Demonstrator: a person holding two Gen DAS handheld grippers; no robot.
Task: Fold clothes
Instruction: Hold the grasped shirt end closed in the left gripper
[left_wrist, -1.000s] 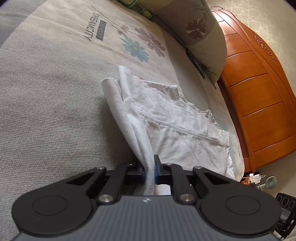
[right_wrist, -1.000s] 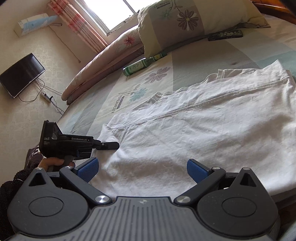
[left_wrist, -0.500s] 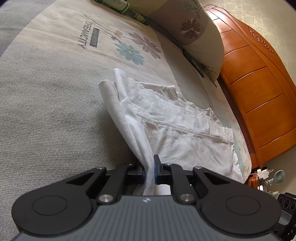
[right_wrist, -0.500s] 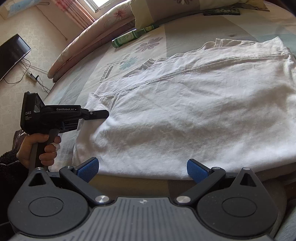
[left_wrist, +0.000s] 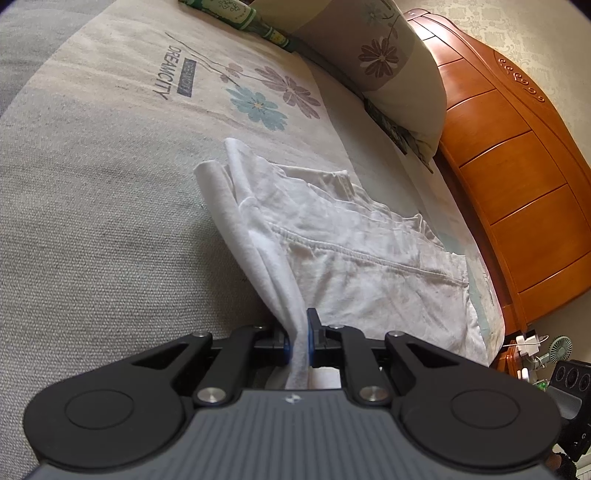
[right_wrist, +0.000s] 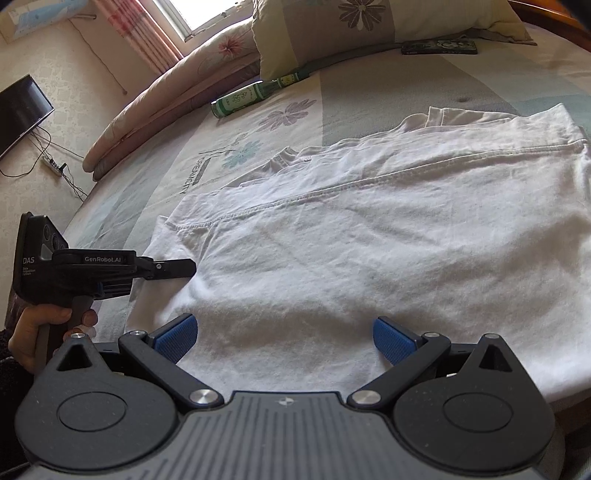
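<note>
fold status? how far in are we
Early. Done: white garment lies spread on the bed, one hemmed layer apparently already lapped over. In hand: left gripper is pinched shut on its near edge; right gripper hangs open over the near hem, gripping nothing. Left: right grasp, then the remaining folds.
</note>
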